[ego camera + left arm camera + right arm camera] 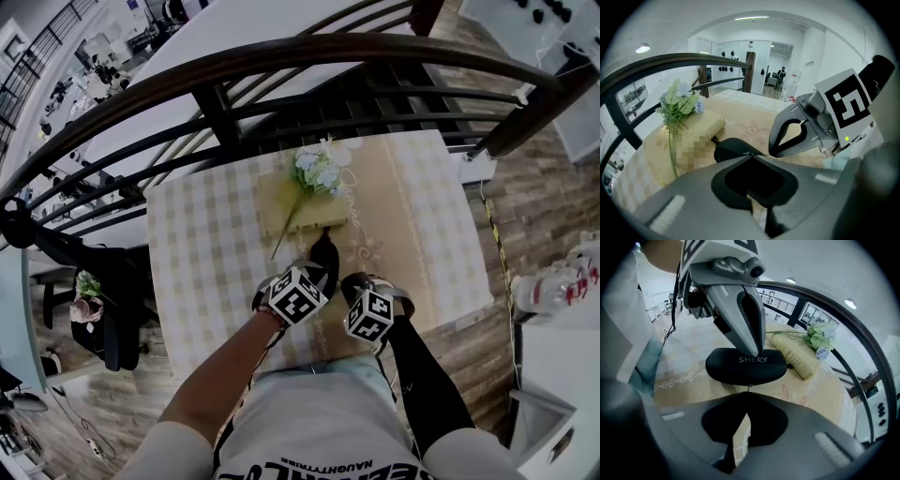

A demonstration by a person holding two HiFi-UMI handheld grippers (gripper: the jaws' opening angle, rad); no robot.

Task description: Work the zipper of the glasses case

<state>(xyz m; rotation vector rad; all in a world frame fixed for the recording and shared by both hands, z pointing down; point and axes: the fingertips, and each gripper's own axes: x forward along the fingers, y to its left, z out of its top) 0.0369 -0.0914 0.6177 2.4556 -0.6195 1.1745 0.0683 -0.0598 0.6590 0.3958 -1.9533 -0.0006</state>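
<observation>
One black, white-lettered oval glasses case (740,367)

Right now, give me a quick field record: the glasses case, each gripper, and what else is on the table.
case: black glasses case, flat on the tablecloth, lettered top up
left gripper: jaws together, tips down on the case top
right gripper: jaws together on a small silvery zipper pull at the case edge facing it
behind case: beige packet with artificial flowers lying on it
zipper state: cannot tell how far it is open
</observation>
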